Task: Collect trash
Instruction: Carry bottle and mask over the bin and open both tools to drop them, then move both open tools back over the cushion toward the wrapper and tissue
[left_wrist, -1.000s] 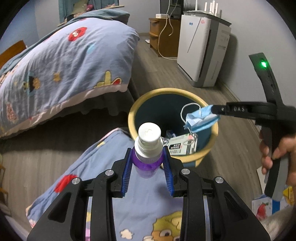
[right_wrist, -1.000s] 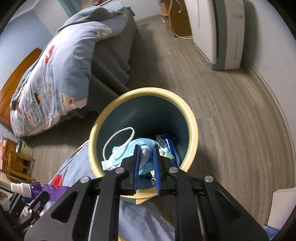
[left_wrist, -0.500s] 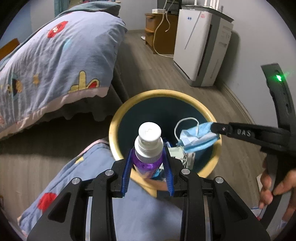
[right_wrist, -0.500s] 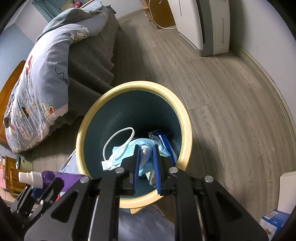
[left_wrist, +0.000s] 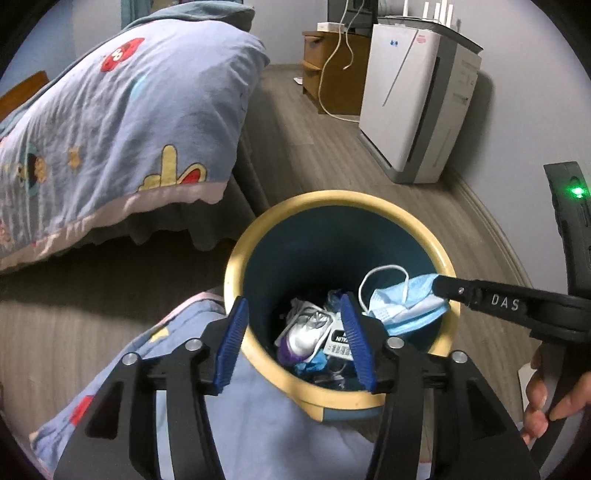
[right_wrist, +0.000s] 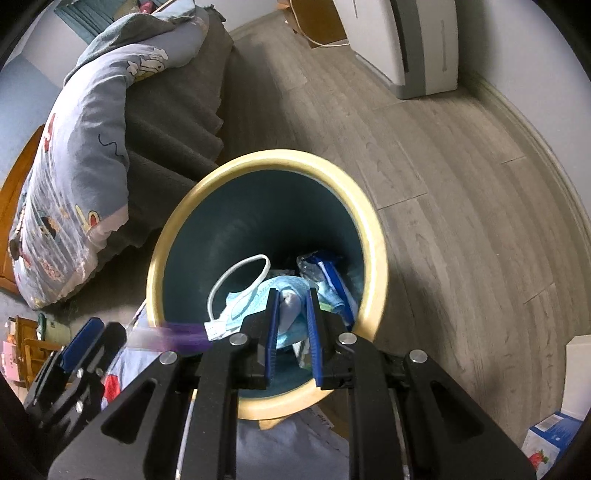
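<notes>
A yellow-rimmed, dark-teal bin (left_wrist: 332, 197) (right_wrist: 273, 157) stands on the wood floor with several bits of trash inside. My left gripper (left_wrist: 293, 306) (right_wrist: 85, 339) hangs over its near rim with its jaws opening and nothing between the pads. The purple bottle with a white cap (left_wrist: 299, 339) has left the jaws. It shows as a blur inside the bin, and as a purple streak (right_wrist: 177, 336) in the right wrist view. My right gripper (right_wrist: 291, 295) (left_wrist: 439, 284) is shut on a blue face mask (right_wrist: 251, 302) (left_wrist: 402, 306), held just above the bin's opening.
A bed with a blue cartoon duvet (left_wrist: 122, 122) stands left of the bin. A white air purifier (left_wrist: 417, 99) and a wooden cabinet (left_wrist: 328, 70) stand along the far wall. Blue cloth (left_wrist: 258, 424) lies below me. A strawberry-printed box (right_wrist: 546, 443) sits on the floor at right.
My left gripper moved over the bin, opened and let go of the purple bottle, which dropped in. The right gripper sank slightly towards the bin, still holding the mask.
</notes>
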